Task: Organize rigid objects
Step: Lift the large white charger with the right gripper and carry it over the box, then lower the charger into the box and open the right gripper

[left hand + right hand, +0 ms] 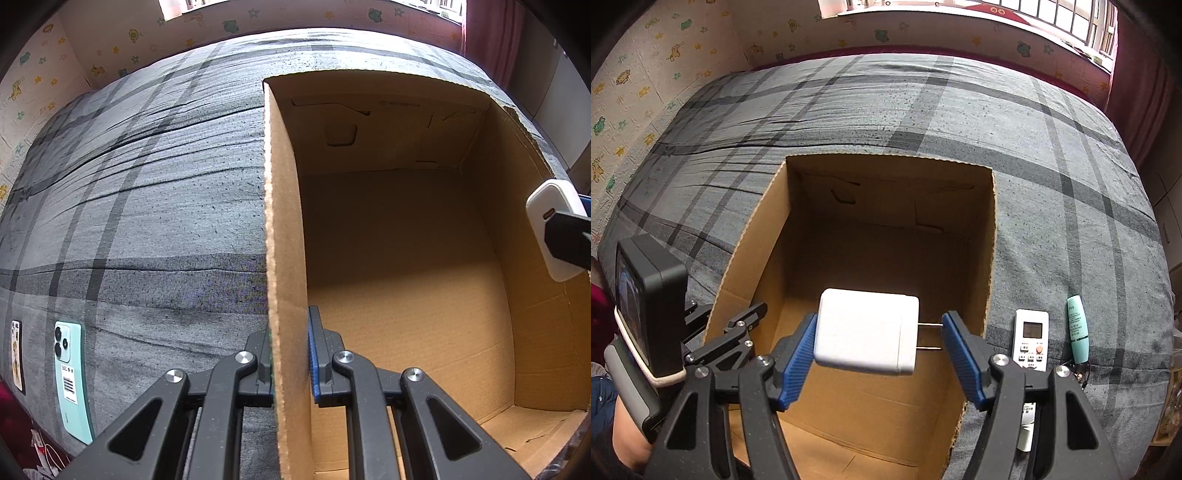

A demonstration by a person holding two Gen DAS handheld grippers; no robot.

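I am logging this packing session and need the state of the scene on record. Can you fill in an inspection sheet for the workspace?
Surface: bed with a grey plaid sheet, creased.
Job's things: open cardboard box on the bed, nothing seen on its floor; white charger with two metal prongs, above the box opening.
Clutter: mint-green phone face down left of the box; white remote and teal tube to its right.
Grippers: left tongs clamped on the box's left wall; right tongs gripping the charger, one pad on its body, the other on the prong tips.
Cables: white cable at the bed's near left edge, partly cut off.
Surroundings: cartoon-patterned wall, window, dark red curtain.
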